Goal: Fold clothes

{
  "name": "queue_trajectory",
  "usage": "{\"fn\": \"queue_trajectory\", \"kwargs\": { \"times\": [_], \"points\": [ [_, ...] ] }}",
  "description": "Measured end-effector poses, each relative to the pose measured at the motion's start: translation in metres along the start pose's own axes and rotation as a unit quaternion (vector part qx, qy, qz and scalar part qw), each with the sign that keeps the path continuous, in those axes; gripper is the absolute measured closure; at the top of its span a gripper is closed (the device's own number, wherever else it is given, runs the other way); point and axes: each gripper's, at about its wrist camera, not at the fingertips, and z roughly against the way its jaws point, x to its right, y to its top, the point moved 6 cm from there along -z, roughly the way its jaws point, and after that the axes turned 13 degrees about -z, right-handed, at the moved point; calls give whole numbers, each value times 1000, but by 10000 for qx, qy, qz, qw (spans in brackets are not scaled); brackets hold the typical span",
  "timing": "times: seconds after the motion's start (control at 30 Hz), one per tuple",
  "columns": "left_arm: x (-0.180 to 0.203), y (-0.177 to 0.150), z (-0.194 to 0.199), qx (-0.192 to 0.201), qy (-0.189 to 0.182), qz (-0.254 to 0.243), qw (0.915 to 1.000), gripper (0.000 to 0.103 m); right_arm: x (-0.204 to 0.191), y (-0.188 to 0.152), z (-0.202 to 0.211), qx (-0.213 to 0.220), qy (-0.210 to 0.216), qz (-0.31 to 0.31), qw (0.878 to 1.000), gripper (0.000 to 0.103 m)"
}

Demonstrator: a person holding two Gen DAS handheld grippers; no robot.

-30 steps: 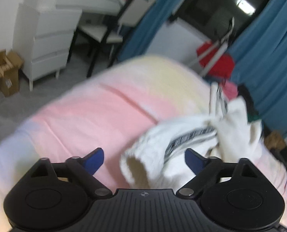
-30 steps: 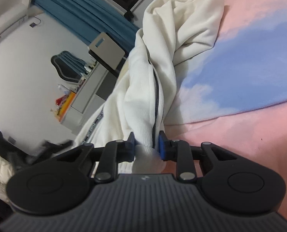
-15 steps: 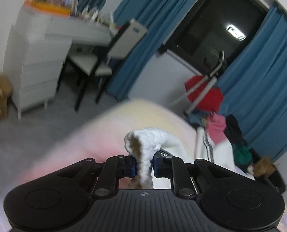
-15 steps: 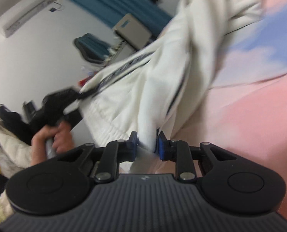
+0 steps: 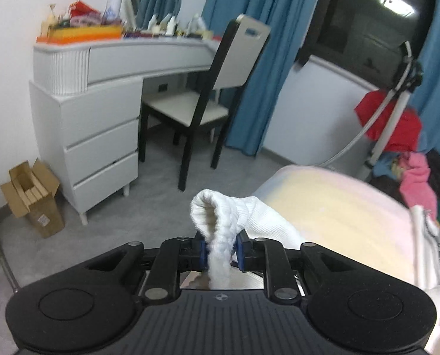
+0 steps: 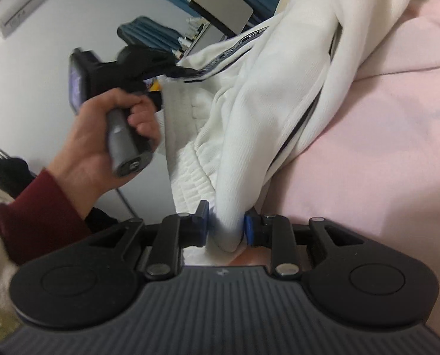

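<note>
Fingers (image 5: 201, 251) of left gripper (image 5: 220, 251) clamped on a ribbed white cuff of the garment (image 5: 267, 222); right gripper (image 6: 226, 230) likewise pinched shut on a white fold of the same garment (image 6: 279, 88). Cream-white knit, ribbed at hem and cuffs, dark lettered tape along one seam, a dark zip line down a fold. Held up between both grippers, hanging bunched, its far part lying on the pink bed (image 6: 383, 148).

Seen only from left wrist: dresser (image 5: 95, 136), chair (image 5: 208, 97), blue curtains (image 5: 258, 59), cardboard box (image 5: 32, 198), clothes heap (image 5: 415, 177) at right, bed here yellow and pale pink. Seen only from right wrist: hand (image 6: 101, 136) in a dark red sleeve (image 6: 39, 207) gripping the left gripper's handle, tape lettering, ribbed hem near the pads.

Garment's whole shape unreadable, most of it cut off at frame edges; tape lettering too small to read; cloth at right pads blurred.
</note>
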Motion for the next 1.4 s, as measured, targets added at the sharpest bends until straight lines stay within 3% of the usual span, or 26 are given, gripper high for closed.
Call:
{"fn": "queue_trajectory", "kwargs": {
  "times": [0.03, 0.1, 0.13, 0.17, 0.2, 0.4, 0.63, 0.8, 0.97, 1.1, 1.23, 1.3, 1.37, 1.4],
  "points": [
    [0, -3, -2, -34, 15, -42, 10000, 75, -1, 1, 1, -27, -60, 33, 10000, 63],
    [2, -5, 1, -56, 59, -182, 9998, 54, -3, 4, 4, -83, -177, 107, 9998, 50],
    [3, -8, 6, -78, 48, -242, 9997, 38, -7, 3, 8, -130, -215, 198, 9995, 39],
    [6, -10, 13, -89, 43, -321, 9994, 29, -11, 3, 12, -173, -251, 289, 9991, 25],
    [9, -13, 20, -76, 62, -404, 9991, 22, -15, 3, 18, -186, -283, 386, 9987, 20],
    [52, -26, 83, 168, -14, -979, 9951, 15, -28, 6, 88, -46, -486, 959, 9942, 19],
    [151, -48, 160, 673, -1014, -1499, 9812, 15, -4, 38, 210, 892, -1301, 1488, 9762, 19],
    [249, -52, 170, 775, -1521, -1693, 9707, 14, 26, 67, 291, 1643, -1969, 1682, 9518, 19],
    [352, -42, 134, 688, -1801, -1849, 9637, 14, 64, 103, 323, 2176, -2252, 1461, 9384, 19],
    [438, -29, 88, 699, -1830, -2151, 9567, 14, 99, 135, 321, 2379, -2606, 1463, 9242, 19],
    [519, -19, 33, 464, -1822, -2673, 9451, 15, 138, 166, 311, 2574, -2822, 1470, 9124, 19],
    [554, -23, 1, 21, -1567, -3117, 9372, 23, 157, 178, 308, 2676, -2862, 1367, 9098, 19],
    [576, -32, -28, -483, -1282, -3404, 9302, 46, 174, 189, 307, 2744, -2841, 1197, 9109, 19],
    [582, -34, -36, -600, -1247, -3423, 9293, 64, 180, 193, 305, 2726, -2819, 1138, 9128, 19]
  ]
}}
